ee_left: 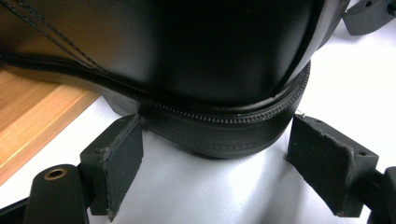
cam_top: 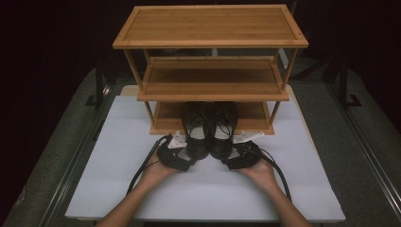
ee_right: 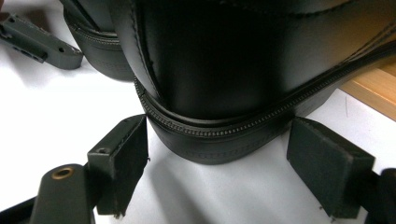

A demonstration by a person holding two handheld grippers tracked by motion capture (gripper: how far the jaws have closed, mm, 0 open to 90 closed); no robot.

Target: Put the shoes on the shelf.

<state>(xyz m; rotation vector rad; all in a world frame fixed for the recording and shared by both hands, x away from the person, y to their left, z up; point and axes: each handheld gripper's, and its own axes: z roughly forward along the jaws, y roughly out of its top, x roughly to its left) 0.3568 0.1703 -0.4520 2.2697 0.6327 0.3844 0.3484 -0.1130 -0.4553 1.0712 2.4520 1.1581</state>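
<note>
We see a wooden rack (cam_top: 210, 71) with three shelves standing at the far edge of the bench (cam_top: 118, 189), centred between its left and right edges. Its top shelf (cam_top: 210, 24) and middle shelf (cam_top: 213, 78) are bare; its bottom shelf (cam_top: 165, 116) sits low, just above the bench's white top. We see grey floor (cam_top: 52, 142) along the left and right edges of the bench, and darkness beyond its far edge.
</note>
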